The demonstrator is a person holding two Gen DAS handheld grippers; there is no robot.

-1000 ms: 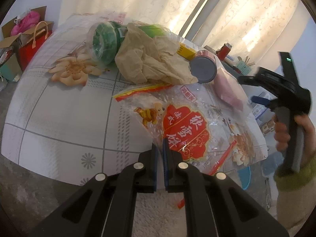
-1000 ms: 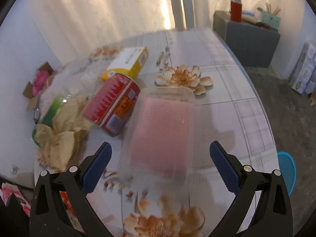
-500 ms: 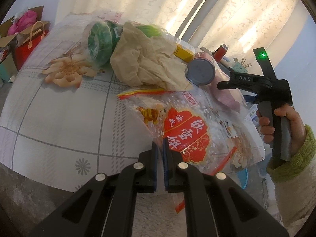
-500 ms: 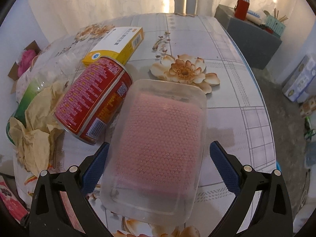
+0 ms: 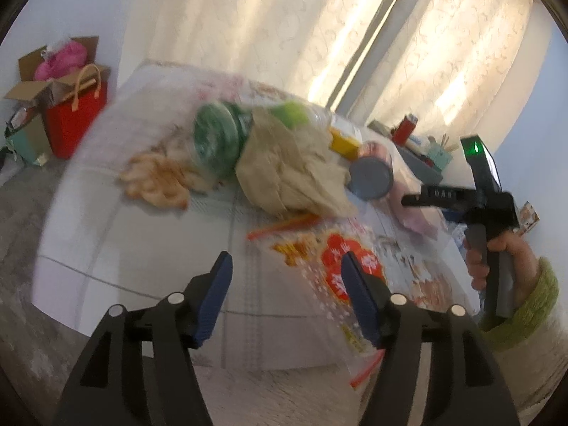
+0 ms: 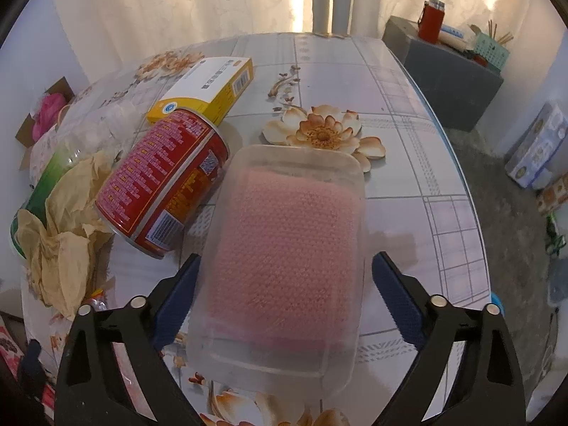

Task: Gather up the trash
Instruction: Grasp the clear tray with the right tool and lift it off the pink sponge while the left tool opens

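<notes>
I hold my right gripper (image 6: 284, 280), jaws just narrowing, astride the tray (image 6: 284, 248), not yet clamped, and my left gripper (image 5: 284, 294), just sprung wide and empty, above the bag (image 5: 340, 266); all trash, can (image 6: 167, 181) included, remains on the table (image 6: 408, 135).

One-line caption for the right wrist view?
Right gripper straddles a clear plastic tray beside a toppled red can.

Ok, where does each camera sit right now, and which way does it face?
Left wrist: on the left gripper, fingers apart, facing across the table at the trash; right hand visible.
Right wrist: on the right gripper, looking down; fingers straddle the plastic tray.
Shared: red can, crumpled paper.
</notes>
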